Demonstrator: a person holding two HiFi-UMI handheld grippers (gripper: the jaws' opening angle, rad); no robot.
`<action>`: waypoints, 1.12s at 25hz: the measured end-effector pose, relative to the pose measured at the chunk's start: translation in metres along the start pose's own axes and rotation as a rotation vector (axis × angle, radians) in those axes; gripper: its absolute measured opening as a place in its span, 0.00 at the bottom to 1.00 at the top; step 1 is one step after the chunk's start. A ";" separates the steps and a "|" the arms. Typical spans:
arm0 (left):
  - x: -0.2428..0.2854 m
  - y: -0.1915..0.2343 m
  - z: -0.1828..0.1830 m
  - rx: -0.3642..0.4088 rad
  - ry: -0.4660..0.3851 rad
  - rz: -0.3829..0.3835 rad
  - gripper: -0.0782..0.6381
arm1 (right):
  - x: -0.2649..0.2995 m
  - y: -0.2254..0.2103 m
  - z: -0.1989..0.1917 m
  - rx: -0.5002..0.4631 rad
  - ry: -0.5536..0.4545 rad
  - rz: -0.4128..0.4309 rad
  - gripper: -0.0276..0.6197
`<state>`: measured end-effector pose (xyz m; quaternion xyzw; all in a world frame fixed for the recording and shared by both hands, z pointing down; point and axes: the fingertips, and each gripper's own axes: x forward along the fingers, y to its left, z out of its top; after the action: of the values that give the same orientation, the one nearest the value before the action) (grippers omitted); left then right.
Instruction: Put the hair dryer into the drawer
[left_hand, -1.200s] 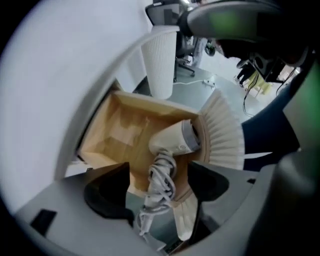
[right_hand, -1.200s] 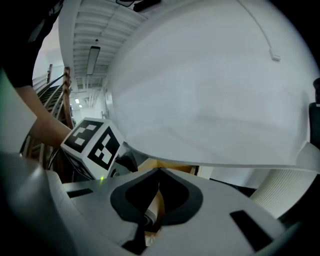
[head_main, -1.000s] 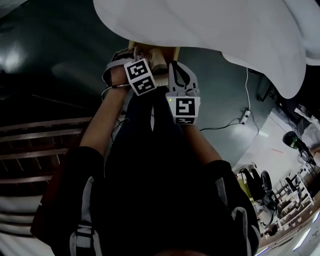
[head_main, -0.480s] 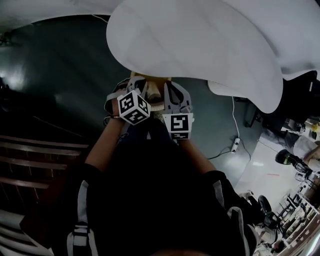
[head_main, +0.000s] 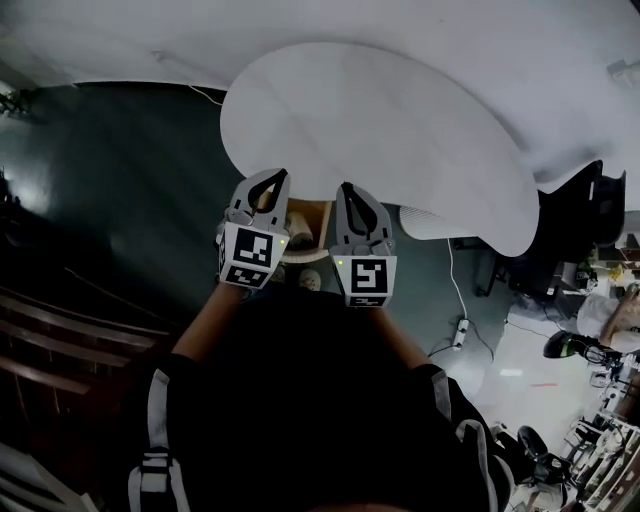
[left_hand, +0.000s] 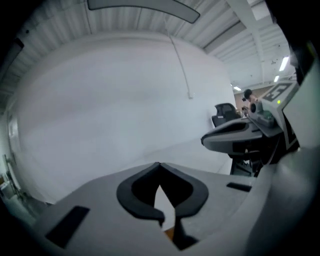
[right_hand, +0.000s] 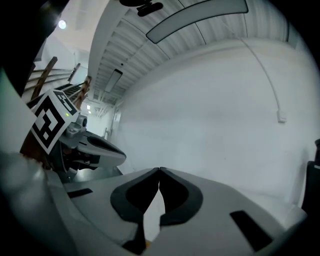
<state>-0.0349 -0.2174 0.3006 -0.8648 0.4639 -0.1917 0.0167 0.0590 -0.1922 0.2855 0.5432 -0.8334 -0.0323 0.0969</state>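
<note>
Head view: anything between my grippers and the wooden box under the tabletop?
Nothing visible does. The left gripper and right gripper, both shut and empty, frame the wooden box, whose far end the white tabletop hides.

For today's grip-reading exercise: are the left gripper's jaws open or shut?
Shut. The grey left gripper shows its jaws meeting at the tips, with nothing gripped between them.

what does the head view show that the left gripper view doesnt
Head view only: the person's arms, the dark floor and a power strip lying on it. Left gripper view only: the left gripper seen along its jaws, tips together, nothing held, plus ceiling light strips. Both: the right gripper and white surfaces ahead.
</note>
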 end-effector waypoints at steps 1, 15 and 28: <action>-0.005 0.004 0.014 -0.020 -0.042 0.012 0.12 | -0.001 -0.003 0.011 -0.006 -0.022 -0.007 0.08; -0.030 0.015 0.070 -0.157 -0.275 0.029 0.12 | -0.010 -0.020 0.059 0.051 -0.123 -0.043 0.08; -0.041 -0.004 0.058 -0.122 -0.218 0.015 0.12 | -0.021 -0.013 0.054 0.056 -0.107 -0.047 0.08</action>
<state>-0.0319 -0.1902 0.2347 -0.8764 0.4765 -0.0678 0.0159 0.0683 -0.1809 0.2282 0.5625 -0.8250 -0.0399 0.0363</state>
